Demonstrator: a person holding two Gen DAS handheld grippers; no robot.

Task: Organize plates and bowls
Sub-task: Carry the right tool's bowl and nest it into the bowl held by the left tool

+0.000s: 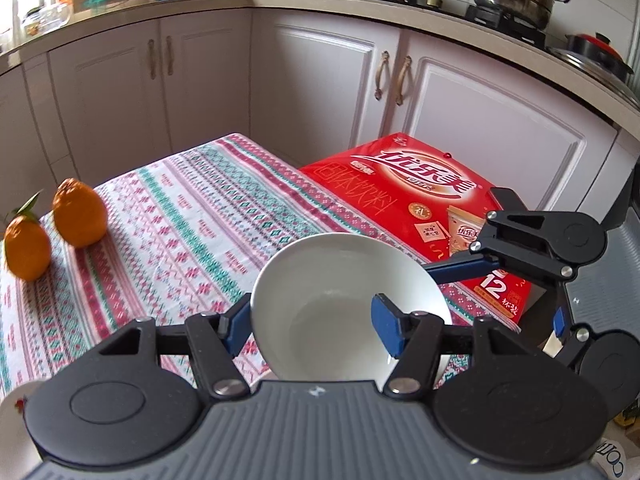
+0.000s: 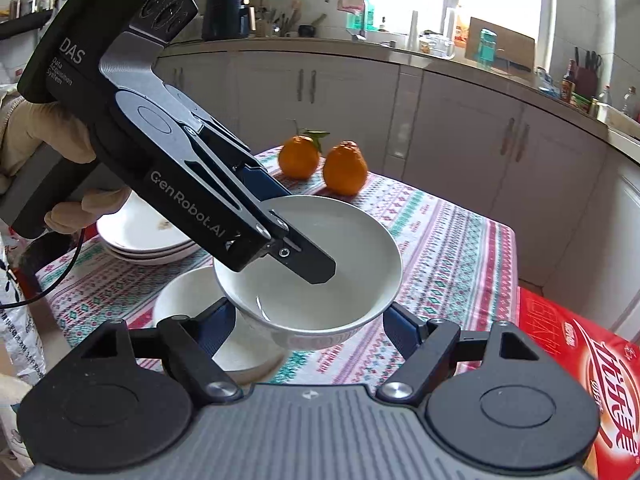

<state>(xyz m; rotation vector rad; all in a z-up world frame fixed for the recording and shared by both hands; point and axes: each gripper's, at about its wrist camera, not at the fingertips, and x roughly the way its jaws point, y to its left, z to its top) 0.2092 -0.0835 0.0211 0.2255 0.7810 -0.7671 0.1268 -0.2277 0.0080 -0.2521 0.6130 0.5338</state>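
Observation:
My left gripper [image 1: 310, 322] is shut on the rim of a white bowl [image 1: 344, 280], one finger inside and one outside, and holds it above the table. In the right wrist view the same bowl [image 2: 320, 280] hangs over a second white bowl [image 2: 188, 300] on the tablecloth, with the left gripper [image 2: 280, 236] reaching in from the upper left. My right gripper [image 2: 308, 324] is open, its fingers either side of the held bowl's base without clamping it; it also shows in the left wrist view [image 1: 520, 240]. A stack of white plates [image 2: 140, 236] lies behind.
Two oranges [image 1: 52, 228] sit on the patterned tablecloth [image 1: 180, 216]; they also show in the right wrist view [image 2: 324, 160]. A red carton [image 1: 420, 196] stands beside the table's right edge. White kitchen cabinets [image 1: 320, 80] run behind.

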